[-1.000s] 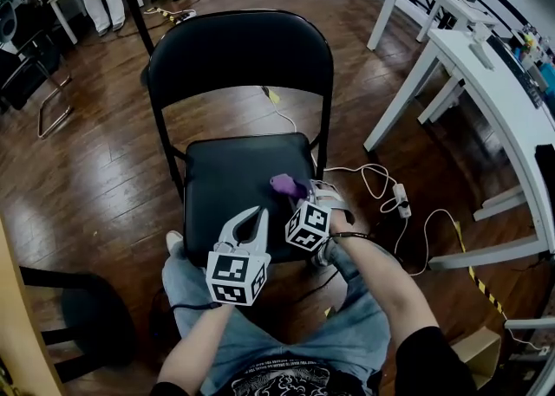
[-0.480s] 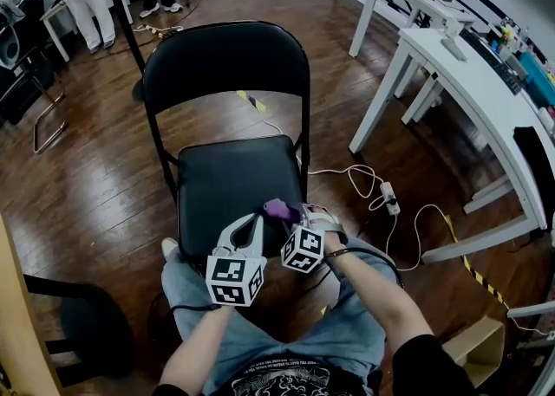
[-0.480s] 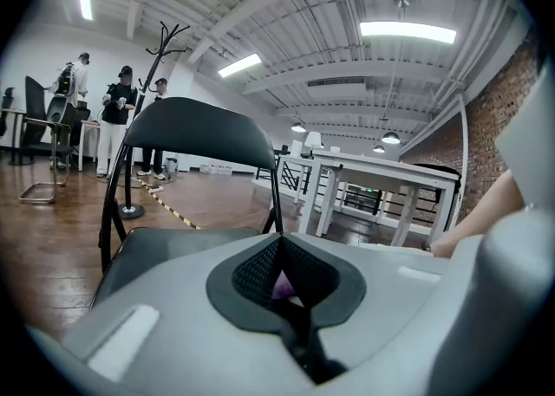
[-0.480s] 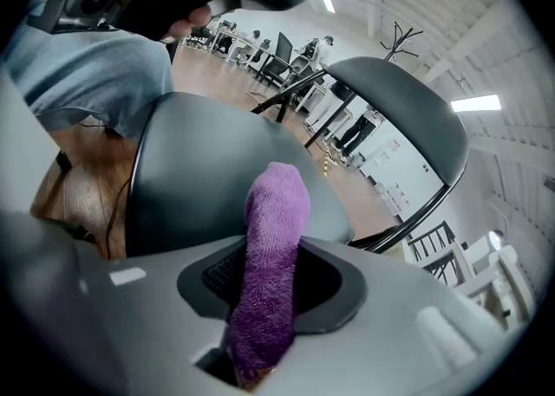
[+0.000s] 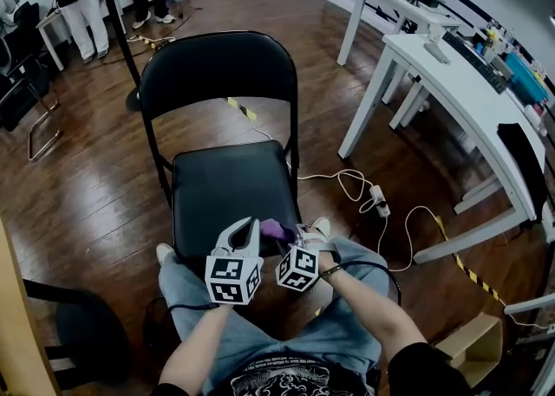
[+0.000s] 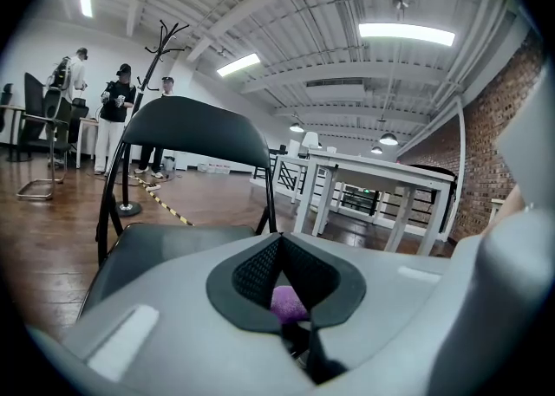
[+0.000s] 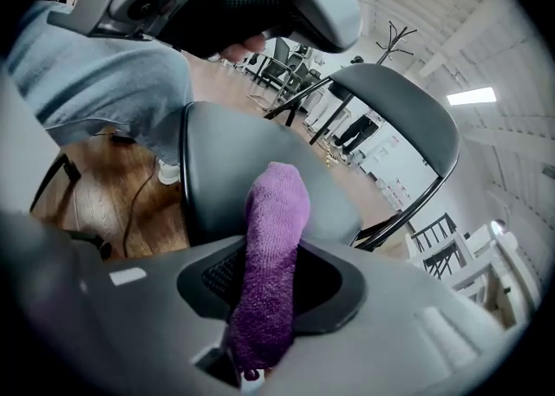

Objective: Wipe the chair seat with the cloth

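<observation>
Grips a purple cloth (image 7: pixel 276 238) in the right tongs (image 5: pixel 293 236), clenched on its lower end. Holds the left tongs (image 5: pixel 244 230) just beside, to the left, pressed together on nothing (tips meeting in a pale arch). Reaches both forearms forward from a jeans-clad lap, low in the centre of the head view, tongs pointing up-frame. Has the cloth over the front edge of the chair seat (image 5: pixel 227 188); cannot tell whether touching. Shows a fuzzy, knitted weave there, a rolled strip poking past the tips. Beyond: smooth black padded seat with rounded corners, curved black backrest (image 5: pixel 221 69) on a thin metal frame, glossy wooden floor (image 5: pixel 87 186).
</observation>
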Motion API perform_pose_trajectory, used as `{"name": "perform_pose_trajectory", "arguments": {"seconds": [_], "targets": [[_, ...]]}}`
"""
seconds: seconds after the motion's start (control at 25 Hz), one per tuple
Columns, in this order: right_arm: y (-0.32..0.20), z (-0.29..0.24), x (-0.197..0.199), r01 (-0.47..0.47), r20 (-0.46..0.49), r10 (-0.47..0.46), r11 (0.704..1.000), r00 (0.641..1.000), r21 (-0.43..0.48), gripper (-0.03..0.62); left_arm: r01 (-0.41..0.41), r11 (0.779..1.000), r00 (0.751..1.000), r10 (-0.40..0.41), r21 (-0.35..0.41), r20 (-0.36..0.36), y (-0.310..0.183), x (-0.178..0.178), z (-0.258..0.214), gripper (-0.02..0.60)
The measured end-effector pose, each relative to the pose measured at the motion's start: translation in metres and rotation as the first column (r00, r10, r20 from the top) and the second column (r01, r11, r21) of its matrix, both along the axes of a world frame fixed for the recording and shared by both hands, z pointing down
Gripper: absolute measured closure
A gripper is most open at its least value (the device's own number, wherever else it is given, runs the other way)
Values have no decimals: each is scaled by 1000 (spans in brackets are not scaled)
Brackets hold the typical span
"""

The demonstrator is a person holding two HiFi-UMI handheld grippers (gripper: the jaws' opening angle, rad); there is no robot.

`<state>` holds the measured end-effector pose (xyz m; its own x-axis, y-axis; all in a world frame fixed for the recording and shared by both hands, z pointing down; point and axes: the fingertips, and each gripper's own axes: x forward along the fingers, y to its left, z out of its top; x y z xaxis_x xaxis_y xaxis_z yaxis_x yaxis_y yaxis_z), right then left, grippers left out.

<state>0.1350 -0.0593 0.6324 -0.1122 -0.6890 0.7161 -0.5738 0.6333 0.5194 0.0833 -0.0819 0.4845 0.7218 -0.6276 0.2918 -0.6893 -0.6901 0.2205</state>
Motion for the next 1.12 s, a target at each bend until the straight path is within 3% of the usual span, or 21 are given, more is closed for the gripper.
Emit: {"name": "perform_pose_trajectory", "arguments": {"seconds": [0.32,0.48,0.72,1.0,1.12], "targets": [[19,-11,-3,-57,65,56,998,996,16,482,0,1000,1000,0,4,1,7,-6,-2,577],[18,-41,-7,-145,191,133,988,973,51,482,10,1000,1000,-9,17,-3,8,-12,-10,577],[-6,-113,-25,-230,387,158,962,908,146,482,58,997,998,-57,42,-28,8,-27,-29,577],[-13,-173,-47,-335,621,167,928,766,163,482,95,992,994,-91,79,-55,11,-46,-50,577],[-8,-187,-61,-344,669,139,921,730,183,482,111,990,992,-106,86,-66,18,-55,-53,577]]}}
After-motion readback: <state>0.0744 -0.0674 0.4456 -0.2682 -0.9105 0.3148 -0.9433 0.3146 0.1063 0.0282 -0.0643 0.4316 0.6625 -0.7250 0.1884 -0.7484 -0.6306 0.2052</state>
